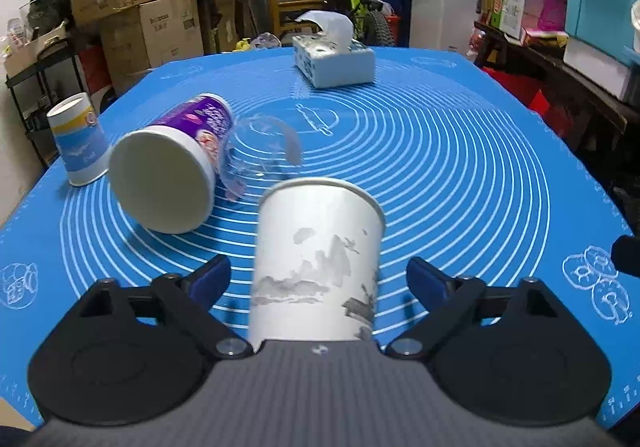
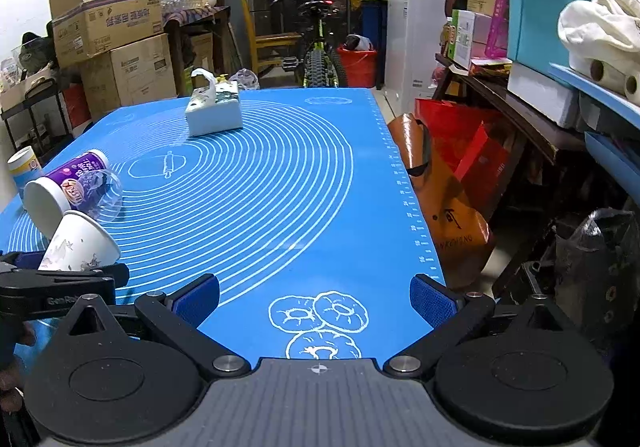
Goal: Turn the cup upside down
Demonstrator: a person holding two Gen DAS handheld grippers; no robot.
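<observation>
White cup (image 1: 316,259) stands between wide left claw (image 1: 318,275) fingers; right claw (image 2: 314,297) wide

My right gripper (image 2: 316,297) hangs wide open over the blue mat (image 2: 280,215), with the white cup (image 2: 80,243) tilted far left of it.

White cup's (image 1: 316,263) base behind claw body

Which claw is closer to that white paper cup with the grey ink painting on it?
The left claw: the white cup stands right between its open fingers, not squeezed. The right claw is off to the cup's right, open over bare blue mat.
</observation>
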